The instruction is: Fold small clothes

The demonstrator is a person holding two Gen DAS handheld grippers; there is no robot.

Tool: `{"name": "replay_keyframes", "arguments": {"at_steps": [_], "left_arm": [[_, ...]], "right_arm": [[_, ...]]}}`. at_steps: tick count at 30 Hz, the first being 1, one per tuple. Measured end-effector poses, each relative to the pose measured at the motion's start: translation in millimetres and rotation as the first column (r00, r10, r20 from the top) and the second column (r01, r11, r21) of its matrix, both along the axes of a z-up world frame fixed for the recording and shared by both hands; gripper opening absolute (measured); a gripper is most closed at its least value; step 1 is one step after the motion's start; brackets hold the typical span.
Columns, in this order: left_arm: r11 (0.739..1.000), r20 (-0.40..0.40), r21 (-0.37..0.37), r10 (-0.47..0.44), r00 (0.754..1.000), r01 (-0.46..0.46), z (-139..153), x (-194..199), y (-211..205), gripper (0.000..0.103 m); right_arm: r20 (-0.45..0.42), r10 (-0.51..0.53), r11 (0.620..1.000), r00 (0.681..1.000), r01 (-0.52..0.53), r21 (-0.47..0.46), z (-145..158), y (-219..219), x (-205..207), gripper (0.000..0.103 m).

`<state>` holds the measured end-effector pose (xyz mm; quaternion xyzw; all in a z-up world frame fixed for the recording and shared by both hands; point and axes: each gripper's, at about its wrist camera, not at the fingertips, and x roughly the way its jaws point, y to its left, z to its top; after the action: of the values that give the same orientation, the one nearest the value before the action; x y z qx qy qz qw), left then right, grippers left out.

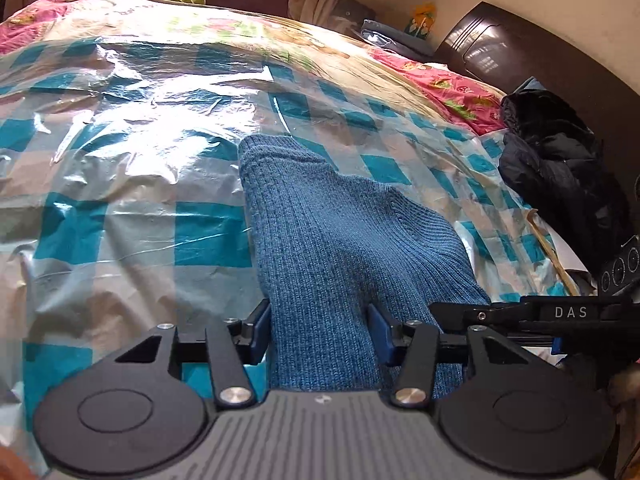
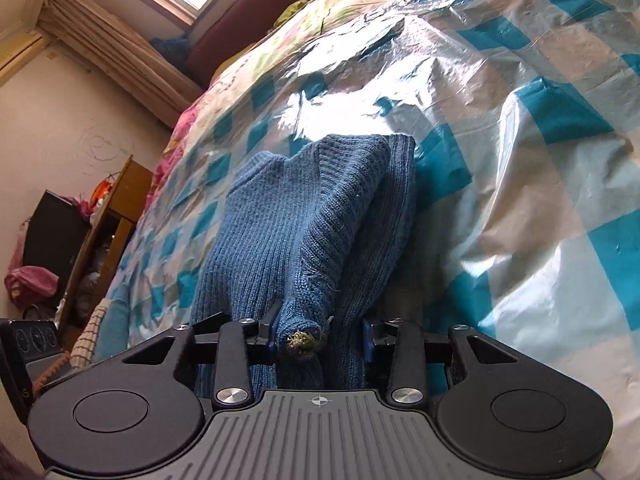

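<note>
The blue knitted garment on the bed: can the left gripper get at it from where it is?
Probably yes. The blue knitted garment already lies between the left gripper's pads, with nothing in the way; whether they press on it is unclear.

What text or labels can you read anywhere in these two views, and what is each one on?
"DAS": white letters on the black body of the right gripper, seen at the right edge of the left wrist view.
A lone "S" on the left gripper, at the left edge of the right wrist view; the rest is cut off.
Nothing else is readable; the pink bedding shows pictures only.
</note>
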<state>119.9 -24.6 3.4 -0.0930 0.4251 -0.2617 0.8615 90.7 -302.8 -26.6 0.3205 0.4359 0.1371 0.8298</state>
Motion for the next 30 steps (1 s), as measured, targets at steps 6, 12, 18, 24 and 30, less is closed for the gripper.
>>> {"name": "replay_keyframes", "arguments": {"at_steps": [6, 12, 18, 24, 30], "left_arm": [[0.996, 0.067, 0.091, -0.003, 0.998, -0.003, 2.2, -28.7, 3.2, 0.055], [0.990, 0.211, 0.131, 0.019, 0.977, -0.047, 25.4, -29.0, -2.3, 0.055], [0.983, 0.242, 0.174, 0.019, 0.970, -0.063, 19.3, -9.0, -27.2, 0.055], [0.966, 0.168, 0.246, 0.041, 0.985, -0.082, -5.8, 5.0, -28.3, 0.060], [0.957, 0.192, 0.275, 0.044, 0.980, -0.096, 10.7, -8.5, -28.7, 0.059]], "right_arm": [[0.003, -0.015, 0.995, 1.000, 0.016, -0.094, 9.3, 6.1, -21.2, 0.044], [0.178, -0.071, 0.958, 0.981, 0.117, -0.261, 50.9, 1.1, -22.1, 0.044], [0.181, 0.018, 0.959, 0.983, 0.034, -0.280, 37.8, 22.6, 23.6, 0.024], [0.092, -0.023, 0.952, 0.996, 0.050, -0.302, 0.1, 22.2, 56.0, 0.016], [0.120, -0.001, 0.933, 0.993, 0.044, -0.357, 23.5, 31.0, 31.6, 0.023]]}}
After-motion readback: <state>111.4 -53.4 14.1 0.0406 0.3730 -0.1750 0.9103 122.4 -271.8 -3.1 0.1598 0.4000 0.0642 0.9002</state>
